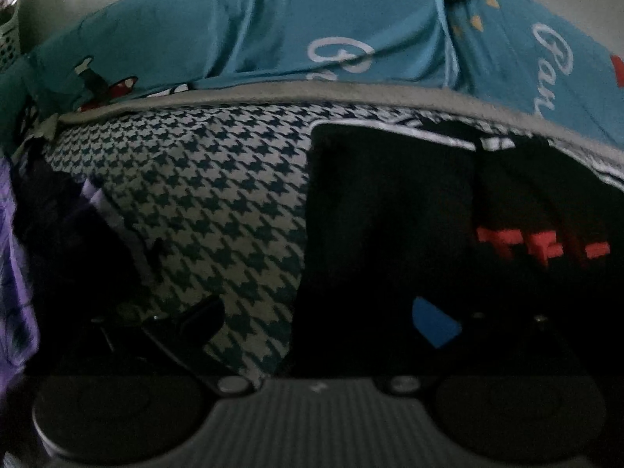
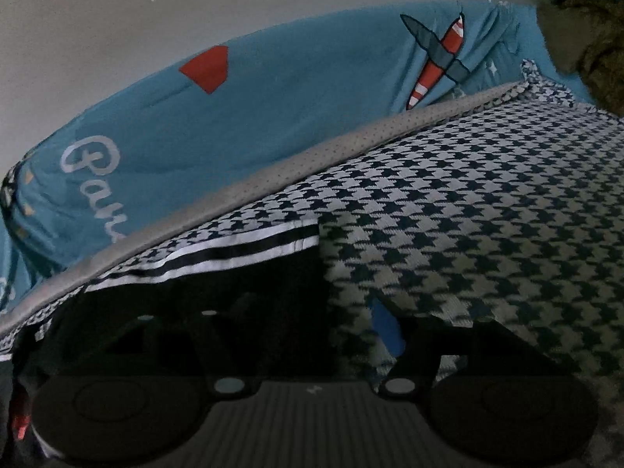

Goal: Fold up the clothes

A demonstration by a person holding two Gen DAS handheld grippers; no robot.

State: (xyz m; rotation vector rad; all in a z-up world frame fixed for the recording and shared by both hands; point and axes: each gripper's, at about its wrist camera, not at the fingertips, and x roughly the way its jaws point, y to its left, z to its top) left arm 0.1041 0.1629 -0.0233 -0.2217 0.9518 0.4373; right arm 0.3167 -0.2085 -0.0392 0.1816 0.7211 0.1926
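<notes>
jaws on both grippers, left (image 1: pixel 316 319) & right (image 2: pixel 312 327), stood apart, nothing gripped, over black garment (image 1: pixel 390 214) on houndstooth cloth (image 2: pixel 487 195).

We cannot make out the left tongs (image 1: pixel 312 319) in shadow | black garment (image 1: pixel 390 214) detail lost | purple cloth (image 1: pixel 15 273) cut off by the edge

A bed sheet (image 2: pixel 273 117), teal with aeroplanes and script, lies under a houndstooth mat (image 2: pixel 487 195); pale wall (image 2: pixel 195 7) behind; light dim.
</notes>
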